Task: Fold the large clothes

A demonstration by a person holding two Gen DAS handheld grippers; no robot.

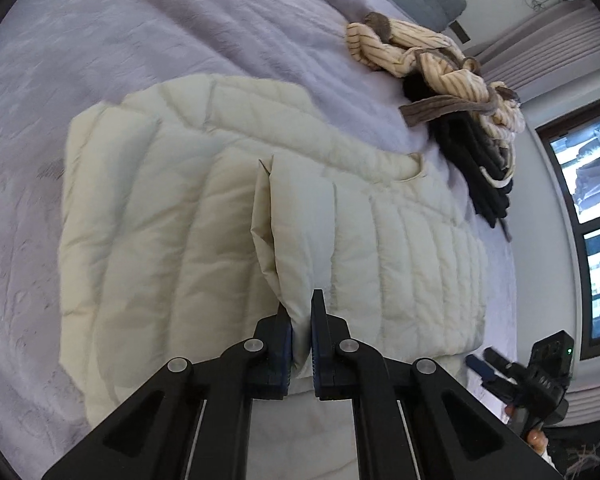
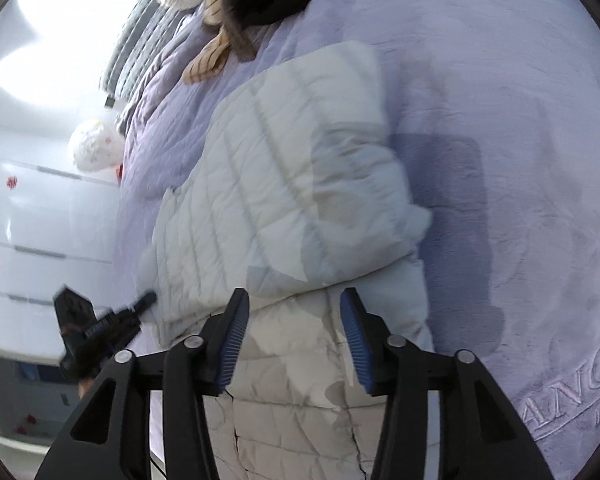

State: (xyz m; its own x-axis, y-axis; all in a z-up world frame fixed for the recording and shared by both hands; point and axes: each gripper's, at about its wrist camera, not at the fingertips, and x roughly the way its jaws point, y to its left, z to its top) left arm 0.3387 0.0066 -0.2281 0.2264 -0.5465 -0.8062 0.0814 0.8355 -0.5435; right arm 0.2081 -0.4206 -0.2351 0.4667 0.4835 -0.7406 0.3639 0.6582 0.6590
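Black jaws of the left gripper point(image 1: 301, 322) are clenched on a raised ridge of the cream quilted puffer jacket point(image 1: 236, 216), a pinch of its edge fabric pressed between the blue pads. From that grip the jacket is spread toward twelve o'clock across the lavender plush blanket point(image 1: 100, 40) on the bed. At one o'clock a heap is seen: a striped cream robe point(image 1: 412, 48) over dark folded garments point(image 1: 484, 176). At four o'clock the right gripper point(image 1: 488, 360) is noted beside the jacket's near hem.

In the right wrist view the right gripper point(image 2: 296, 336) is held half spread above the jacket point(image 2: 292, 184), nothing clasped; whether the pads brush the fabric cannot be told. The left gripper point(image 2: 140, 304) is seen at eight o'clock, at the jacket's edge.

Handling, as judged: the jacket is taken to be light, lofty and soft, with a smooth shell likely to slide. A pinch on a bare panel is expected to slip or compress, so hold is better taken at a stitched seam, hem or cuff. Trapped air is likely to make folds spring back unless pressed flat.
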